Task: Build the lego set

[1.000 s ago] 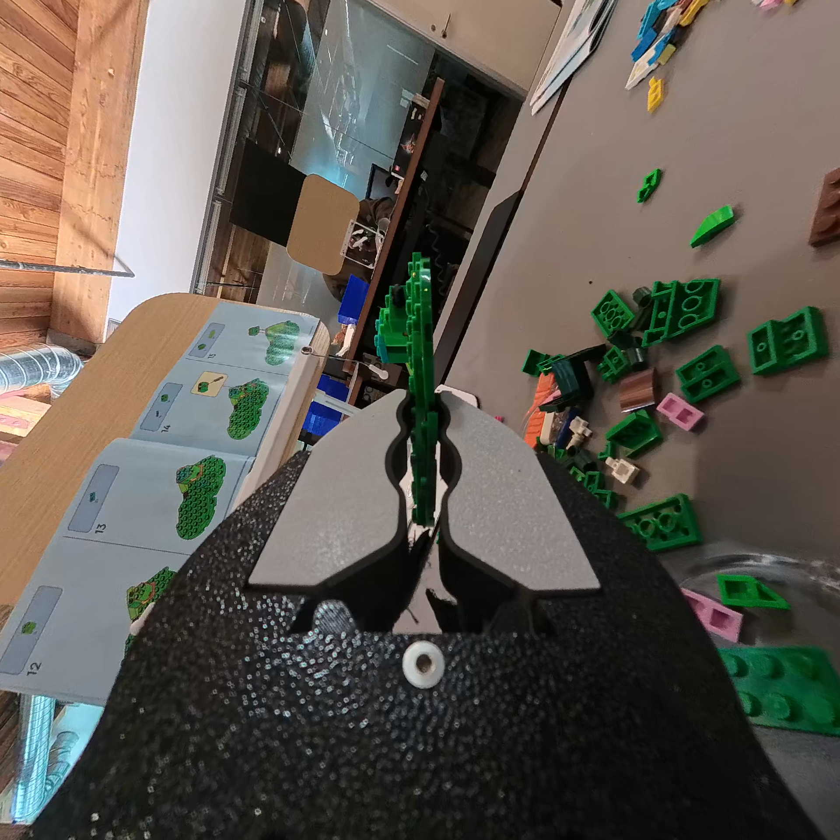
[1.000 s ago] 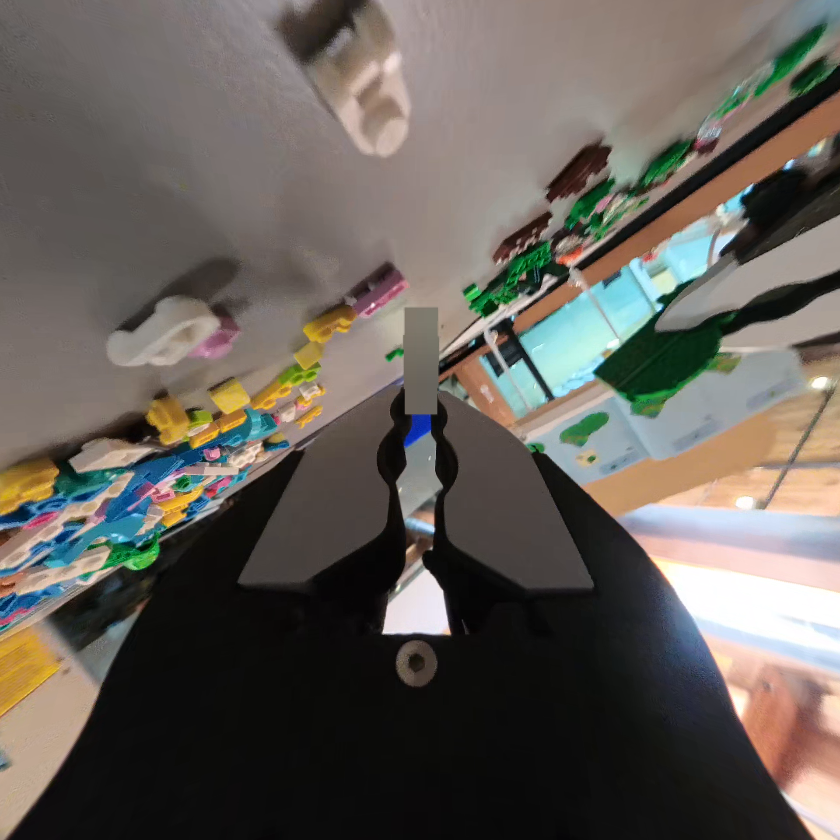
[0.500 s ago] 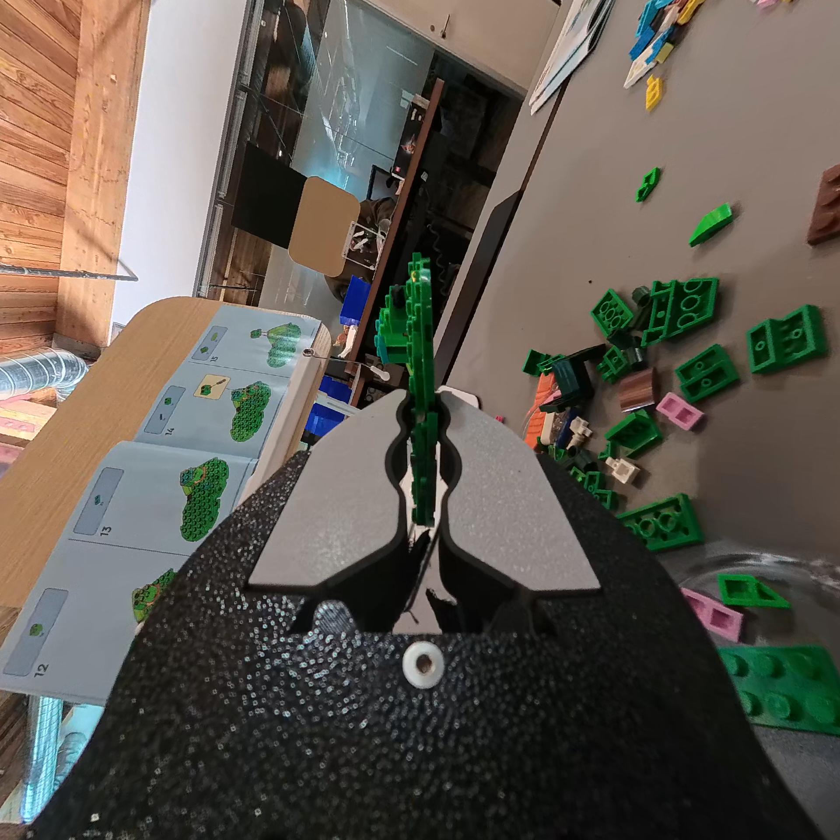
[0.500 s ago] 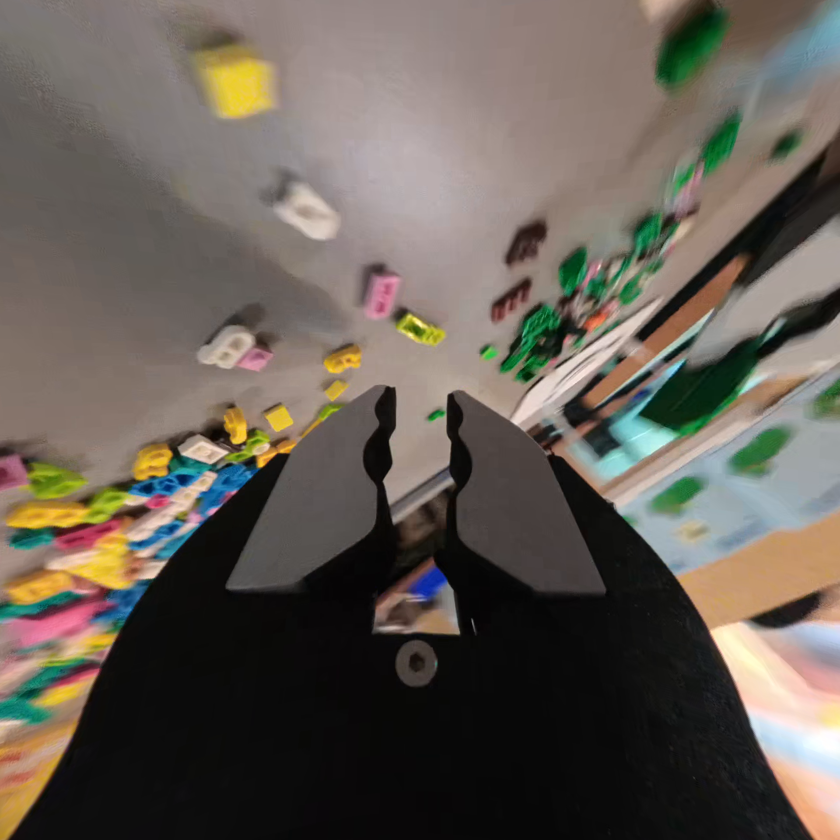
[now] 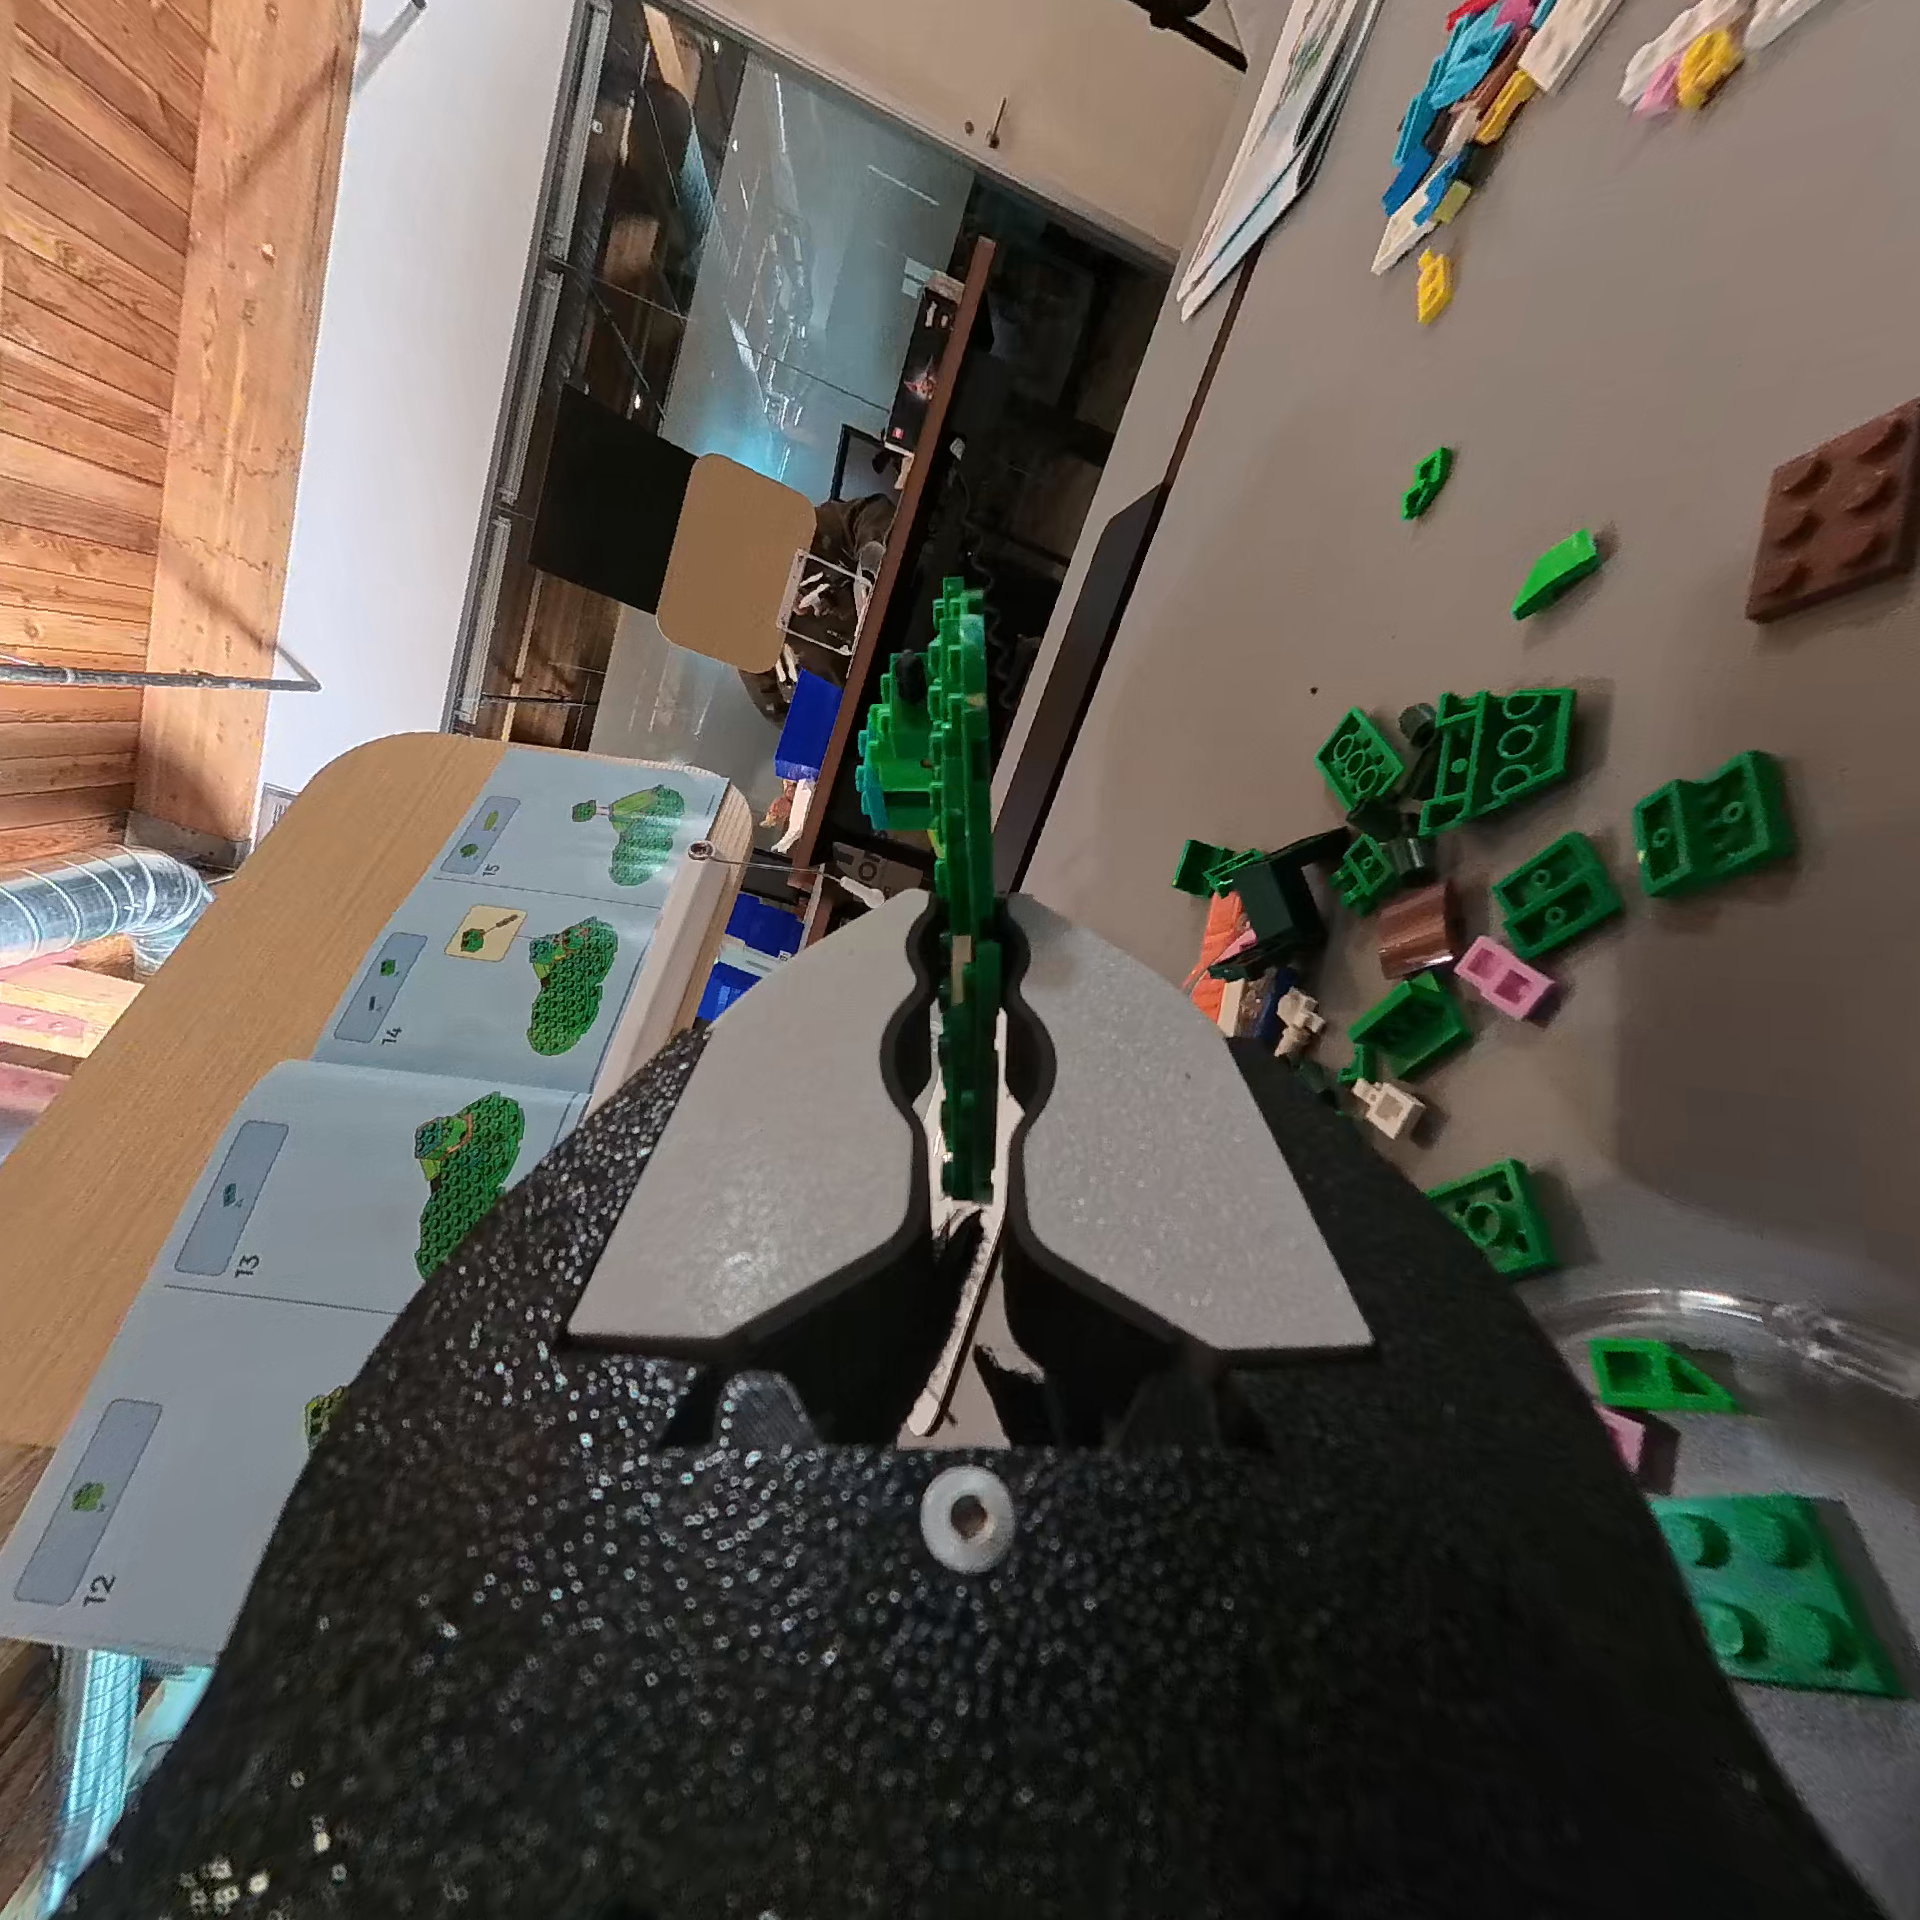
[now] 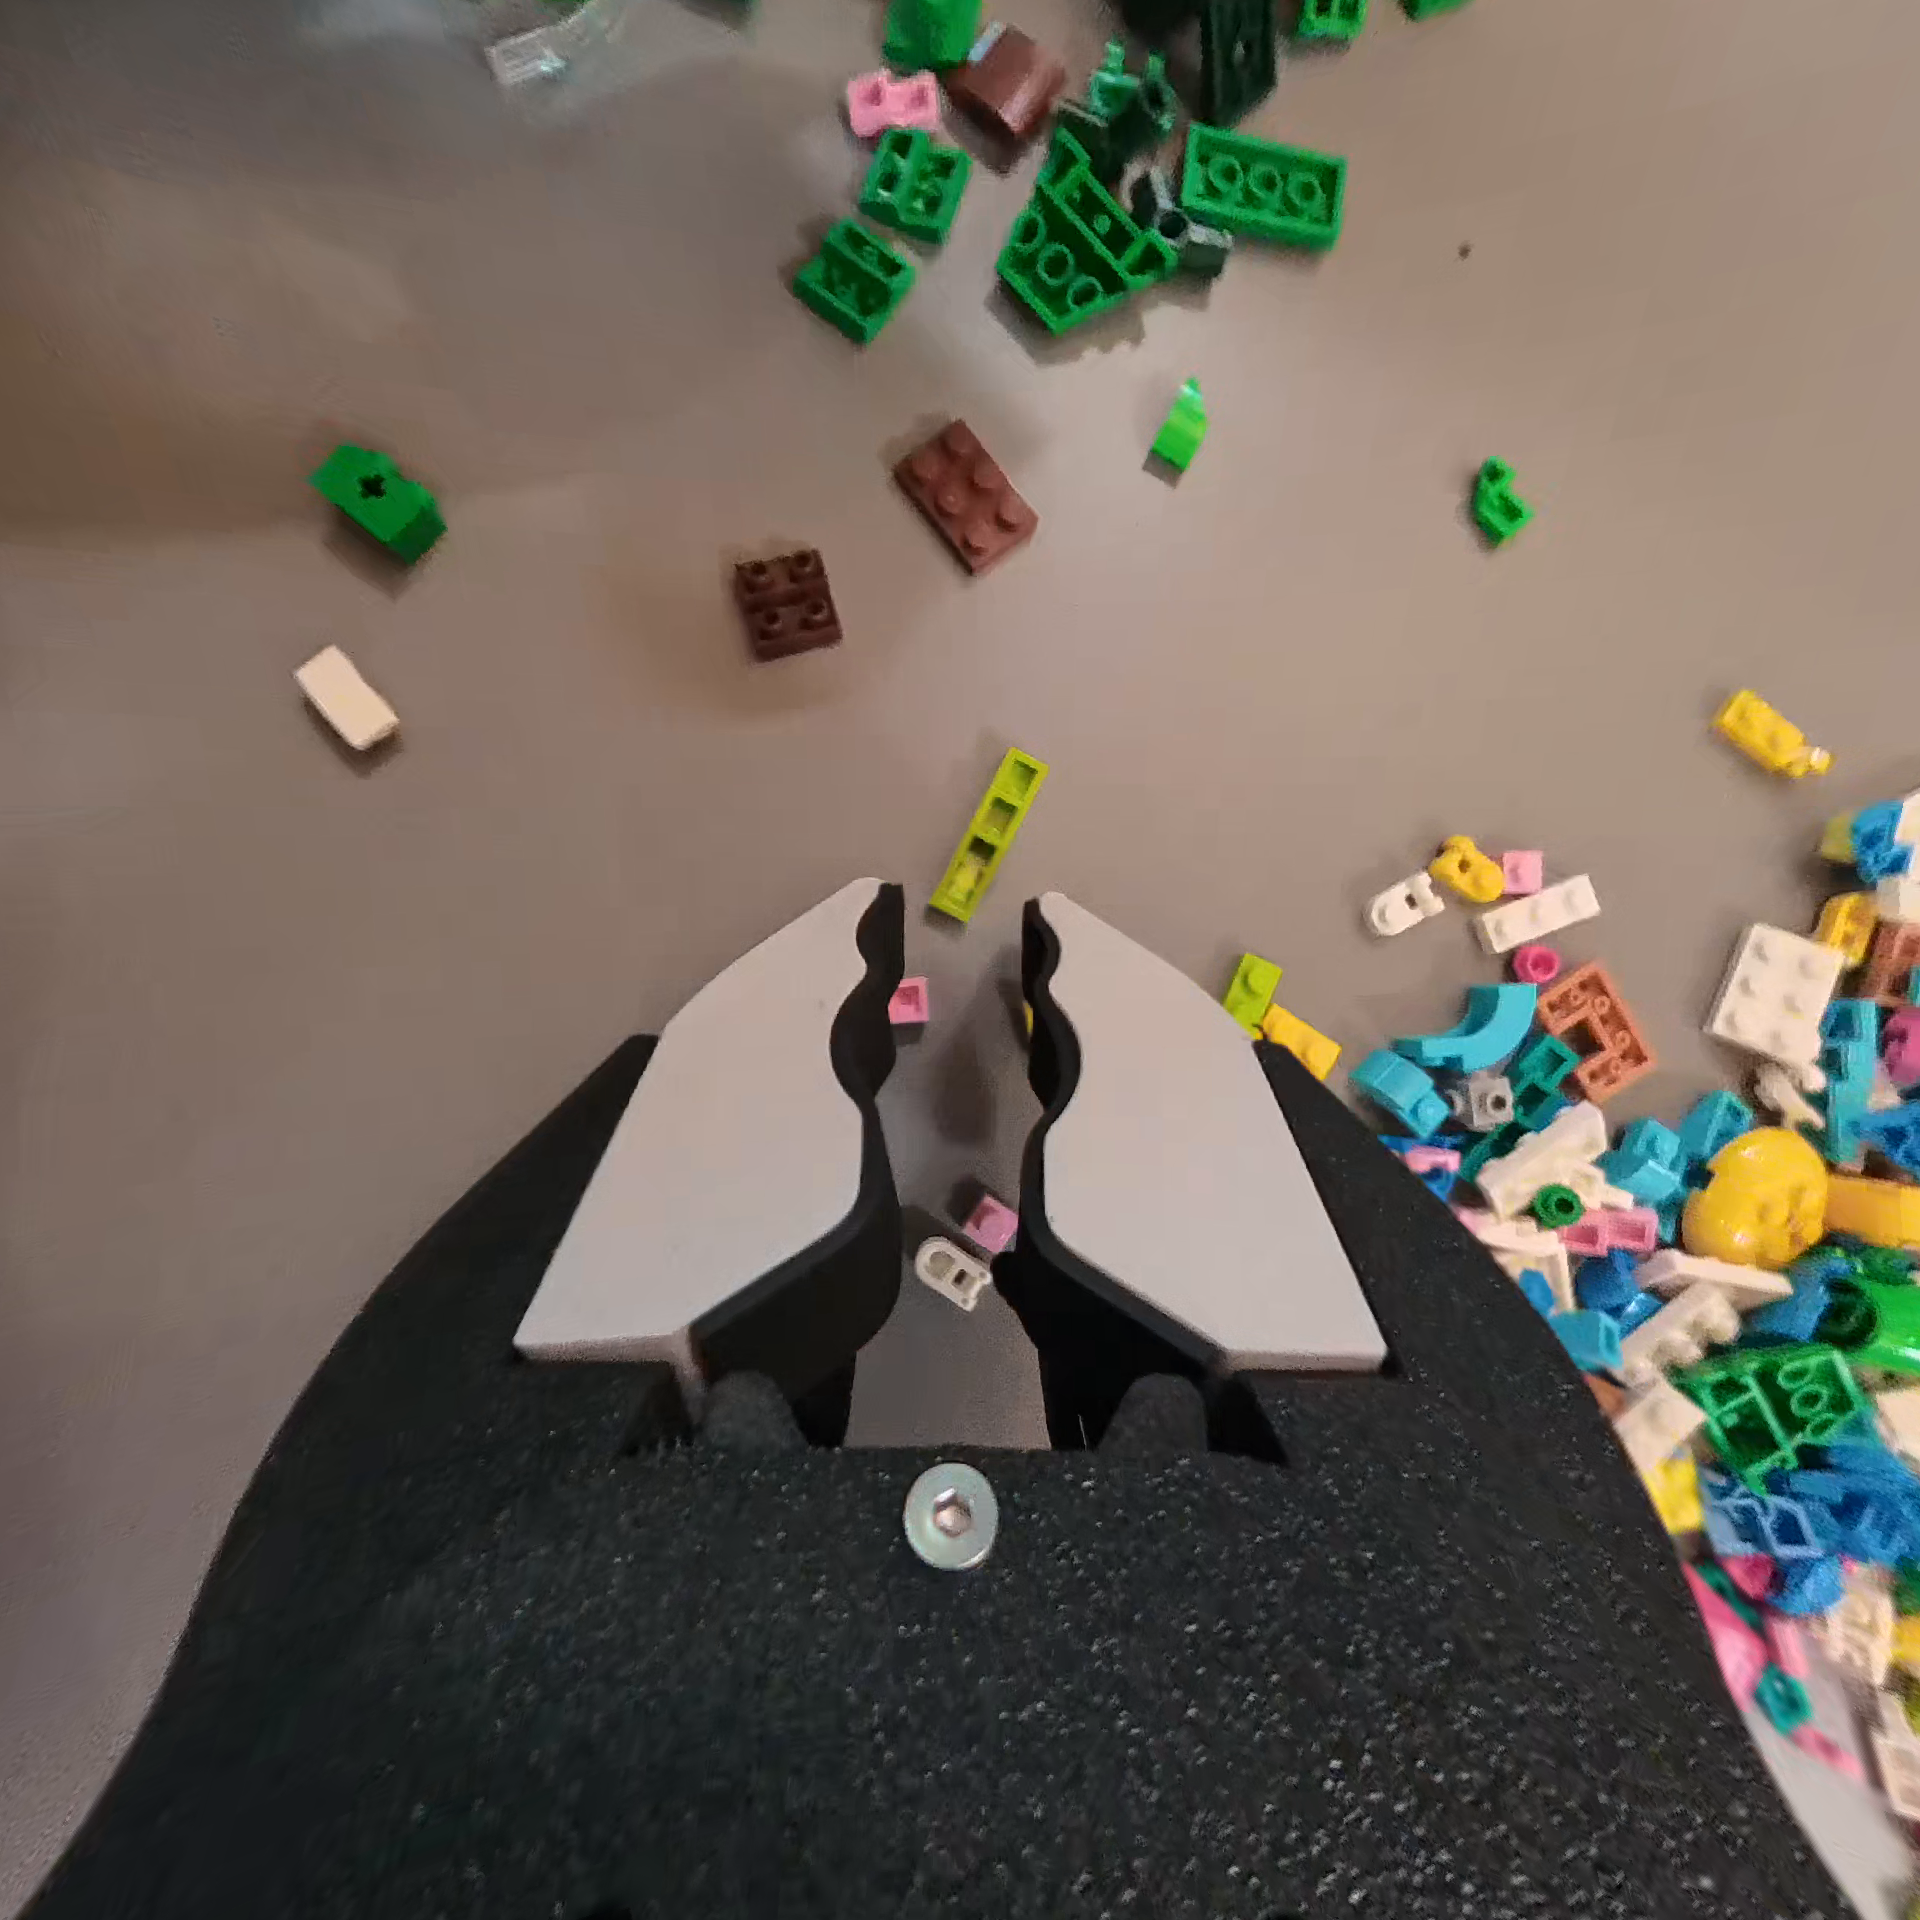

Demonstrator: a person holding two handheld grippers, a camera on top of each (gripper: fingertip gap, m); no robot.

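Left wrist view, left to right: instruction booklet (image 5: 436, 1049) open at 9 o'clock on a wooden board. Left hand-held gripper (image 5: 961, 914) at centre is pinching the green build (image 5: 951, 831) edge-on, plate standing upright between the jaws and sticking out toward 12 o'clock. Loose green bricks (image 5: 1496, 821) lie on the grey surface (image 5: 1662, 343) at 3 o'clock, a brown plate (image 5: 1839, 530) at 2 o'clock. A clear container (image 5: 1714, 1340) at 4 o'clock holds a green wedge (image 5: 1652, 1377); its rim is only partly in view, other contents unclear.

Right wrist view, left to right: a green brick (image 6: 379, 504) at 10 o'clock, a white piece (image 6: 346, 696) at 9 o'clock. Right hand-held gripper (image 6: 961, 904) is spread, empty, pointing down at the surface. A lime strip (image 6: 987, 836) lies just beyond the tips at 12 o'clock, apart from them. Mixed coloured pile (image 6: 1683, 1195) at 3 o'clock.

Judgement: the build is light, stiff, hard plastic, and smooth, so it could slip or pop apart if squeezed off-centre; a flat-face pinch near the plate edge suits it. The lime strip is tiny and thin; take it across its long sides.
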